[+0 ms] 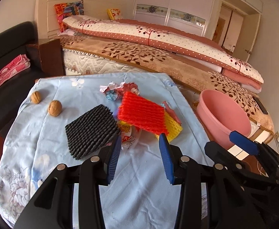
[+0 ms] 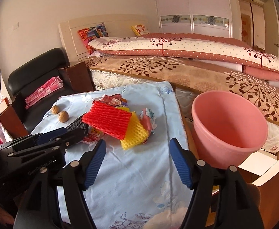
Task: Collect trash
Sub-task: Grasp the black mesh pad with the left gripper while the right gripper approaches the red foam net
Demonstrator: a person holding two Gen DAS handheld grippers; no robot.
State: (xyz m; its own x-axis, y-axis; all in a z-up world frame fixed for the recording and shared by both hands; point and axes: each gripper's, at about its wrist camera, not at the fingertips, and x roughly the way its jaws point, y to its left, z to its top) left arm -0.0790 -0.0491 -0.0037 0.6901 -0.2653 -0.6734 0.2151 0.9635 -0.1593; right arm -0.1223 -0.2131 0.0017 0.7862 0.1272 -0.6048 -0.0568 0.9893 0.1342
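Note:
A pile of trash lies on the light blue cloth (image 1: 143, 171): a red foam net (image 1: 143, 113) on top of a yellow foam net (image 1: 174, 127), a black foam net (image 1: 90, 129) to its left, and crumpled wrappers (image 1: 118, 89) behind. My left gripper (image 1: 140, 143) is open just short of the pile, nothing between its fingers. My right gripper (image 2: 137, 145) is open too, empty, near the yellow foam net (image 2: 133, 133). The pink bucket (image 2: 229, 126) stands to the right of the cloth. The left gripper (image 2: 63, 135) reaches the black net in the right wrist view.
Two walnuts (image 1: 54, 107) lie on the cloth's far left. A bed with folded quilts (image 1: 158, 38) runs behind the table. A black chair (image 1: 9, 61) with pink fabric stands on the left. The right gripper (image 1: 243, 143) shows beside the bucket (image 1: 223, 118).

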